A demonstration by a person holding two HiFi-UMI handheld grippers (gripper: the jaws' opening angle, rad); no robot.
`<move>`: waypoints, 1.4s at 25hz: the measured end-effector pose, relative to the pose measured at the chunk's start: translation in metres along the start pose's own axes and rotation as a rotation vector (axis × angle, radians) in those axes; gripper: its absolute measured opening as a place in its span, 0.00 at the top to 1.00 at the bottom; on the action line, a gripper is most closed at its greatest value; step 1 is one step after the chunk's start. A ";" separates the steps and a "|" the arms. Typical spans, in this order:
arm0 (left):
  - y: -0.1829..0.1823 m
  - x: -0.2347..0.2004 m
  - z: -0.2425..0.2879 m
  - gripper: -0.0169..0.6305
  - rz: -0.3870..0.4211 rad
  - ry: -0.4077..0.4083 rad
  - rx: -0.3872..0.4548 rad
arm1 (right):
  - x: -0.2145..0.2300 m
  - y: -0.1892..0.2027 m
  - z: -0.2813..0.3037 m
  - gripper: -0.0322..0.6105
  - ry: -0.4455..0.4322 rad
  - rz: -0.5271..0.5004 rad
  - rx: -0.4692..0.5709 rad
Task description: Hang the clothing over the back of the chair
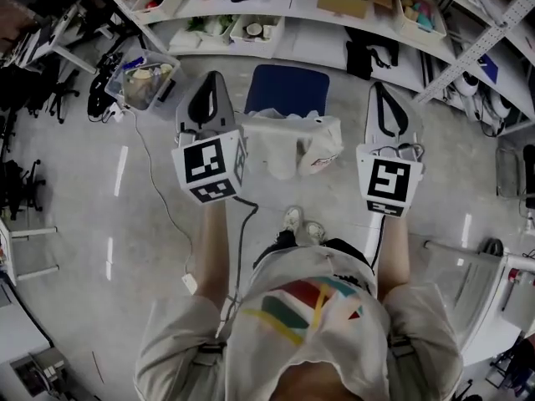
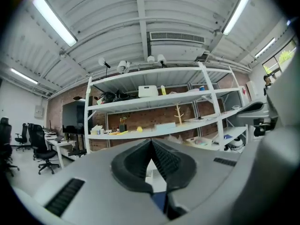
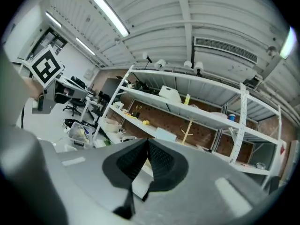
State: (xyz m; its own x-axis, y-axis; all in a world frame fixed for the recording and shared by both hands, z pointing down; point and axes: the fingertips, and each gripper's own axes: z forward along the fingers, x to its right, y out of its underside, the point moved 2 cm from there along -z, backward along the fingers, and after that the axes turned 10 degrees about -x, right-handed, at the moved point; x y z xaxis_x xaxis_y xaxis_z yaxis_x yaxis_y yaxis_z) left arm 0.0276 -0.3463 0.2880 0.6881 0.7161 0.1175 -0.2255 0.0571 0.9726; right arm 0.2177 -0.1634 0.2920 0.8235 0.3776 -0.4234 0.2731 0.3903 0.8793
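We held our left forearm [image 1: 213, 249] and right forearm [image 1: 394, 249] straight out, the left gripper [image 1: 210, 78] and right gripper [image 1: 379, 88] level and parallel, each claw pinched shut with tips meeting, while between them, lower down, the white clothing [image 1: 288, 144] lay across the blue chair [image 1: 287, 88], its length running left to right.

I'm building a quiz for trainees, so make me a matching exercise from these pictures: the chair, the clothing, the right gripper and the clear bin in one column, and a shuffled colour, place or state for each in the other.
Column one:
1. chair
2. clothing
3. right gripper
4. clear bin

Column two:
A. on the floor, left of the chair in the head view
B. blue
C. jaws together, nothing between them
D. white, draped on the chair

Pairs: 1-B, 2-D, 3-C, 4-A
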 end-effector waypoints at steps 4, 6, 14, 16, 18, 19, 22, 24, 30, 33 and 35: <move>-0.011 0.033 -0.047 0.95 -0.015 0.011 0.026 | -0.009 -0.028 -0.038 0.94 -0.026 -0.008 0.120; -0.011 0.042 -0.068 0.95 -0.025 -0.007 0.034 | -0.015 -0.035 -0.055 0.94 -0.061 0.022 0.166; -0.027 0.049 -0.113 0.95 0.010 -0.089 0.078 | -0.036 -0.040 -0.085 0.94 -0.177 0.073 0.210; -0.024 0.049 -0.119 0.95 0.009 -0.101 0.072 | -0.039 -0.041 -0.088 0.94 -0.197 0.071 0.219; -0.023 0.049 -0.124 0.95 0.010 -0.113 0.069 | -0.040 -0.042 -0.090 0.94 -0.209 0.069 0.226; -0.022 0.049 -0.126 0.95 0.011 -0.120 0.066 | -0.041 -0.042 -0.091 0.94 -0.215 0.070 0.228; -0.018 0.051 -0.132 0.95 0.011 -0.133 0.043 | -0.041 -0.041 -0.094 0.94 -0.231 0.073 0.228; -0.020 0.053 -0.136 0.95 0.017 -0.130 0.048 | -0.042 -0.041 -0.096 0.94 -0.238 0.069 0.229; -0.020 0.052 -0.143 0.95 0.001 -0.138 0.054 | -0.043 -0.042 -0.099 0.94 -0.250 0.080 0.235; -0.023 0.046 -0.149 0.95 0.013 -0.157 0.059 | -0.046 -0.046 -0.101 0.94 -0.257 0.079 0.238; -0.025 0.042 -0.152 0.95 0.018 -0.173 0.070 | -0.047 -0.048 -0.103 0.94 -0.259 0.078 0.243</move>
State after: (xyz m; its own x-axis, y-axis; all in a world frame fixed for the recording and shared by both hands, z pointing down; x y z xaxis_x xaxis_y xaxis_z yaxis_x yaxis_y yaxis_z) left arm -0.0427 -0.2117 0.2380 0.7943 0.5857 0.1616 -0.1944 -0.0070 0.9809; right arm 0.1149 -0.1129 0.2475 0.9367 0.1613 -0.3107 0.2888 0.1456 0.9463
